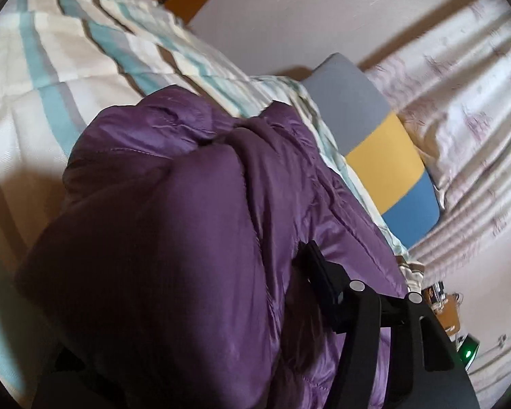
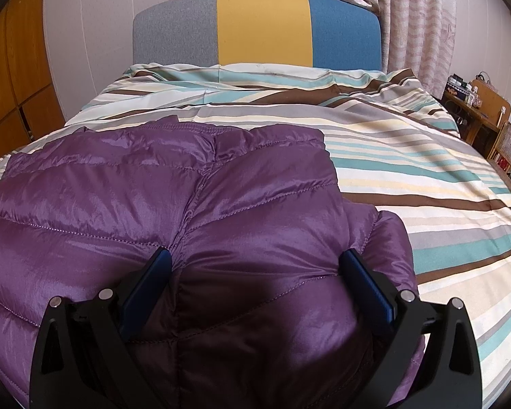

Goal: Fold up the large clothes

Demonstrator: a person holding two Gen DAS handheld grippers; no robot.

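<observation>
Purple down jacket (image 2: 187, 204) bulges between my right gripper's (image 2: 255, 276) wide-open jaws; my left gripper's (image 1: 289, 266) grip is hidden, so slick fabric may slip.

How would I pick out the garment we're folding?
Find the bed with the grey, yellow and blue headboard and striped duvet. On its near end lies the purple quilted puffer jacket, under the right tongs. It is the only shiny, plain-coloured, stitched fabric there.

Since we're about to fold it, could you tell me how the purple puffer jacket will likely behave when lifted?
The purple puffer jacket will probably sag: it lies in soft, billowing folds. Its glossy shell looks slippery, so it may slide between the pads. The quilted, puffy fill suggests it is light for its bulk and may spring back after folding.
</observation>
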